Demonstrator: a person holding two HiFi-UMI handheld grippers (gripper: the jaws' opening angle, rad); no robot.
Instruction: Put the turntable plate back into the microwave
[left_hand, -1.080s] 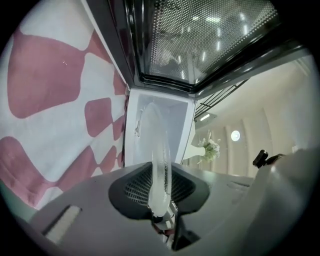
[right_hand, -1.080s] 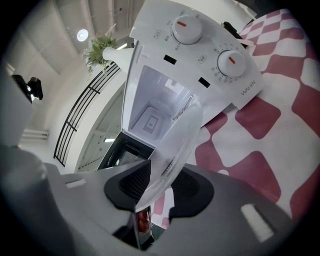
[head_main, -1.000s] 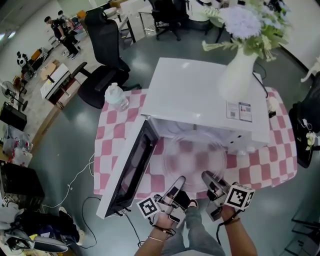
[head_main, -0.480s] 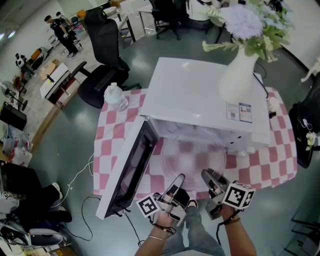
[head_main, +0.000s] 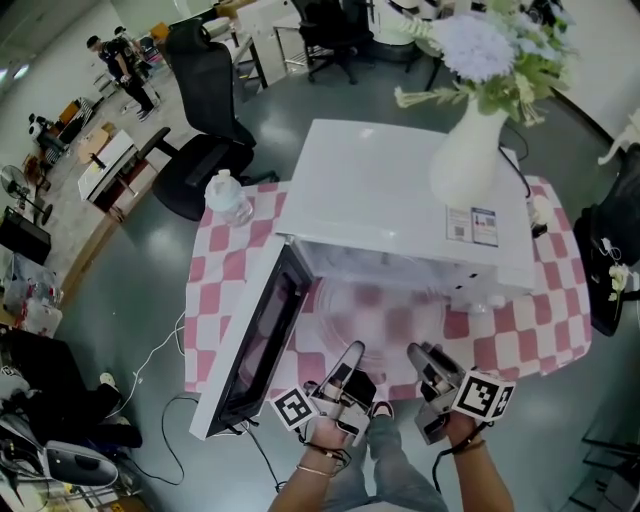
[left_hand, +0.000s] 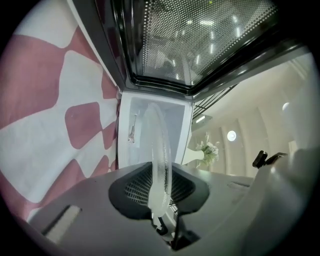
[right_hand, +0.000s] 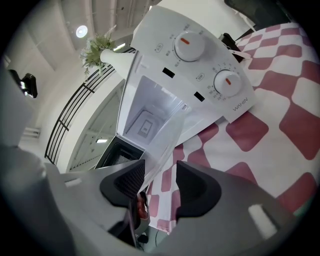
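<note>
Left gripper (head_main: 352, 352) (left_hand: 159, 189) pinches the near rim of the clear glass turntable plate (head_main: 378, 318) (left_hand: 159, 145) (right_hand: 165, 132), jaws tight on the glass; right gripper (head_main: 414, 354) (right_hand: 160, 181) has jaws opening, the plate's rim between them, one pad clear of it; the plate hangs at the mouth of the white microwave (head_main: 395, 190), above the pink-checked cloth (head_main: 228, 265); the microwave door (head_main: 258, 345) stands open on the left.

A pink and white checked cloth (head_main: 215, 290) is spread out flat. A clear plastic water bottle (head_main: 229, 198) is stood upright on it, near one corner. A tall white vase (head_main: 463, 160) is filled with pale purple flowers (head_main: 480, 45). A black office chair (head_main: 205, 110) is parked on the grey floor (head_main: 140, 280), near the bottle.
</note>
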